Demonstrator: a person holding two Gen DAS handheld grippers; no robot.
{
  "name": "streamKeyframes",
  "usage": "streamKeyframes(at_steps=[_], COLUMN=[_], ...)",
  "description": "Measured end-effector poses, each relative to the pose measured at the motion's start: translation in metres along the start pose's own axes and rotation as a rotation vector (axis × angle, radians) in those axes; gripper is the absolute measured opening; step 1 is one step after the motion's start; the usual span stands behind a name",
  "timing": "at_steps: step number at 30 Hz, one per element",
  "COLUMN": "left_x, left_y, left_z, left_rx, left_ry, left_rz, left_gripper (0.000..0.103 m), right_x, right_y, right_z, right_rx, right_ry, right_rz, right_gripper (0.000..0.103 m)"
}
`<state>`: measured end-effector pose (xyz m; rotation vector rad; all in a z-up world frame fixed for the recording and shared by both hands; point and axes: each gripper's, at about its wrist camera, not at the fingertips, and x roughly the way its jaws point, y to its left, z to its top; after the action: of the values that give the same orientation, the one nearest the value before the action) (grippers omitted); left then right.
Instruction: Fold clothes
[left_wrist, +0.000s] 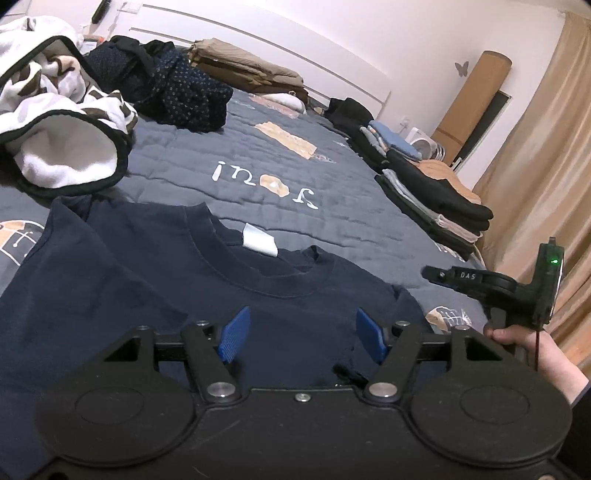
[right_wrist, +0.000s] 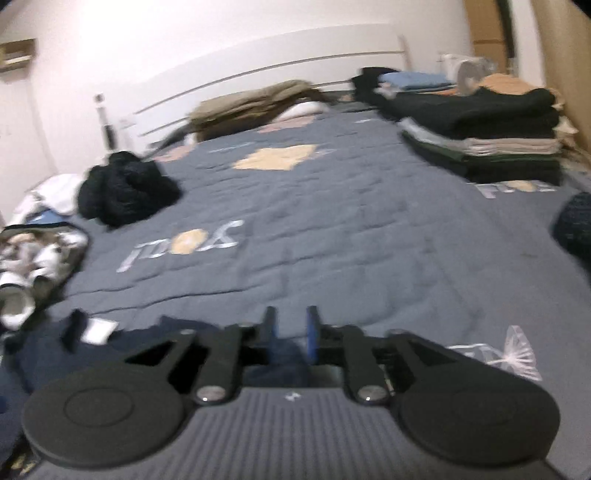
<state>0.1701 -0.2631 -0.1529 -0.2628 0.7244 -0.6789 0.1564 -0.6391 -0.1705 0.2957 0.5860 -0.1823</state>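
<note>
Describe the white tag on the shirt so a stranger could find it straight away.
Start at the grey-blue quilt covering the bed, then find the navy T-shirt spread flat at its near edge, just ahead of the left tool. Follow its round ribbed collar to the back of the neck: the white tag sits there, the only white patch on the dark shirt.

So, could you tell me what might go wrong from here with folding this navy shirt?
The left gripper is open above the navy T-shirt, so it may pinch both layers or miss the edge. The T-shirt's left sleeve is already doubled over, so a lopsided fold seems likely. The right gripper view is blurred, so its grip is unclear.
</note>
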Motion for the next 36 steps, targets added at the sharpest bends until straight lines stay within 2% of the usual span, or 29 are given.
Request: streamKeyframes(at_steps=[1, 4, 6, 8, 10, 13, 16, 18, 20, 22, 25, 28, 30, 35, 36], left_x=[0.000, 0.000, 0.000, 0.000, 0.000, -0.003, -0.005, -0.007, -0.008, -0.009, -0.012, -0.018, -0.022, -0.025, -0.025], left_y=[-0.001, -0.003, -0.003, -0.001, 0.002, 0.004, 0.007, 0.009, 0.009, 0.009, 0.009, 0.010, 0.012, 0.011, 0.011], left_z=[0.000, -0.002, -0.003, -0.002, -0.002, 0.000, 0.002, 0.003, 0.003, 0.003, 0.004, 0.004, 0.004, 0.003, 0.002], left_rx=[0.007, 0.025, 0.030, 0.025, 0.019, 0.014, 0.008, 0.005, 0.015, 0.024, 0.030, 0.046, 0.043, 0.053, 0.056], left_ry=[0.001, 0.004, 0.007, 0.009, 0.009, 0.004, 0.000, -0.003, -0.002, -0.003, -0.010, -0.026, -0.032, -0.033, -0.032], left_rz=[-0.002, -0.003, -0.001, 0.005, 0.010, 0.014, 0.018, 0.021, 0.021, 0.024, 0.029, 0.037, 0.041, 0.043, 0.043], left_gripper=[0.063, 0.063, 0.063, 0.063, 0.063, 0.063, 0.063, 0.063, 0.063, 0.063, 0.063, 0.063, 0.063, 0.063, 0.063], right_x=[0.003, 0.016, 0.027, 0.034, 0.035, 0.029, 0.020, 0.018, 0.026, 0.027, 0.014, -0.010, -0.026, -0.025, -0.023], right_y=[0.003, 0.017, 0.022, 0.020, 0.014, 0.004, -0.006, -0.010, -0.010, -0.005, 0.001, 0.002, 0.001, -0.011, -0.007], right_z=[0.000, -0.012, -0.020, -0.025, -0.029, -0.025, -0.020, -0.017, -0.017, -0.019, -0.011, 0.000, 0.006, -0.005, -0.008], right_rx=[-0.010, -0.080, -0.105, -0.090, -0.028, 0.041, 0.089, 0.100, 0.113, 0.081, 0.042, 0.041, 0.039, 0.117, 0.102], right_ry=[0.019, 0.076, 0.118, 0.138, 0.143, 0.101, 0.035, 0.019, 0.077, 0.079, 0.043, -0.015, -0.025, 0.091, 0.103], right_rz=[0.024, 0.026, -0.015, -0.049, -0.057, -0.071, -0.095, -0.091, -0.067, -0.077, -0.081, -0.078, -0.073, 0.105, 0.105], right_gripper=[0.044, 0.044, 0.044, 0.037, 0.015, 0.006, 0.006, 0.006, 0.008, 0.016, 0.030, 0.032, 0.032, 0.032, 0.032])
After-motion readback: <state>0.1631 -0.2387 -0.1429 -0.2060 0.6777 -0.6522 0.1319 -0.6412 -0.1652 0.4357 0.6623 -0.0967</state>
